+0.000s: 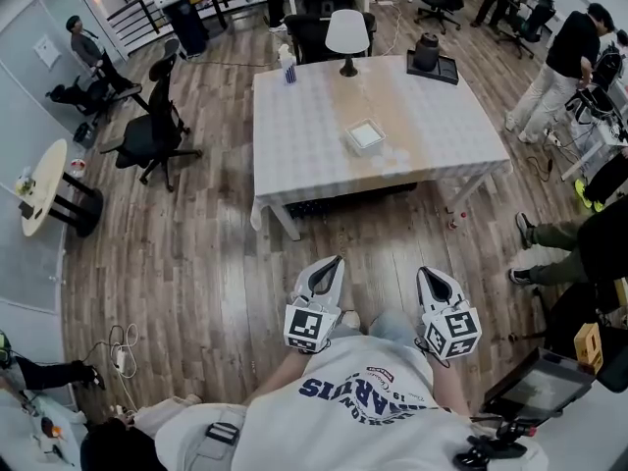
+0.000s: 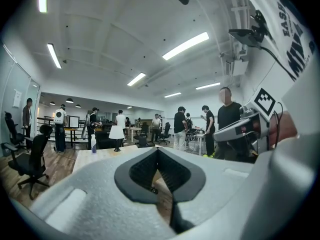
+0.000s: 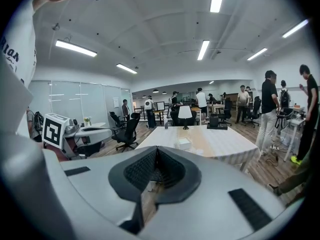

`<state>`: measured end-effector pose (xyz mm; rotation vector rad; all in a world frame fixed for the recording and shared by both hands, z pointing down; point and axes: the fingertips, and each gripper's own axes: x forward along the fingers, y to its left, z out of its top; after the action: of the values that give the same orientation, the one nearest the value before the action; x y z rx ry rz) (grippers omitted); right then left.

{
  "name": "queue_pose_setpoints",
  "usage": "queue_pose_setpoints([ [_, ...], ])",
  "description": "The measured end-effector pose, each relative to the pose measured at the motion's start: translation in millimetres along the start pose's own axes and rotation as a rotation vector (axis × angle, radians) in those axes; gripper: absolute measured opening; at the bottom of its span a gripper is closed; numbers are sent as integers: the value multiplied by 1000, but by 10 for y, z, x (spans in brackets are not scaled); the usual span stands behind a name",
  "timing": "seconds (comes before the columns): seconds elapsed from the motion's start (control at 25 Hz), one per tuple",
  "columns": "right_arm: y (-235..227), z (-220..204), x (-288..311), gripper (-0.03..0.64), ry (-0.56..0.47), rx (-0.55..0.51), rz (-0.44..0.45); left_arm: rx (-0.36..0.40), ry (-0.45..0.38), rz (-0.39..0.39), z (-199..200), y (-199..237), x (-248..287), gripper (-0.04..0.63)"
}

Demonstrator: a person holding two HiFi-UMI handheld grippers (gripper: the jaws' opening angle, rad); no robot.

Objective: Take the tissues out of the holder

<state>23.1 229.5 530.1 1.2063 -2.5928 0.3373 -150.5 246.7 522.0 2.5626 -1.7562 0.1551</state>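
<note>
L gripper (image 1: pixel 331 265) & R gripper (image 1: pixel 432 275) side by side just in front of the person, over wood floor, both w/ jaws pressed together, nothing between. Further out, tissue holder (image 1: pixel 366 136) sits mid worktop (image 1: pixel 304 145), well apart from both; lamp (image 1: pixel 347 35) at far edge

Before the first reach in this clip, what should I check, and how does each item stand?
1. Tissue holder in sight on the table: ok.
2. Left gripper empty: ok, jaws together on nothing.
3. Right gripper empty: ok, jaws together on nothing.
4. Jaws open for a grasp: not ok, both shut.
5. Grippers at the holder: not ok, both are by the person's body, with bare floor before the table.
6. Holder free of neighbours: ok, lamp and bottle stand apart at the far edge.
</note>
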Motion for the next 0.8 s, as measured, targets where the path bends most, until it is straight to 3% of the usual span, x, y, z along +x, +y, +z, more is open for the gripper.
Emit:
queue_pose_setpoints([
  [0.32,-74,39,99,9,-1,7,-16,2,13,-22,-26,5,62,5],
  [0.8,-481,164,696,9,2,16,7,16,31,25,-24,360,568,5],
])
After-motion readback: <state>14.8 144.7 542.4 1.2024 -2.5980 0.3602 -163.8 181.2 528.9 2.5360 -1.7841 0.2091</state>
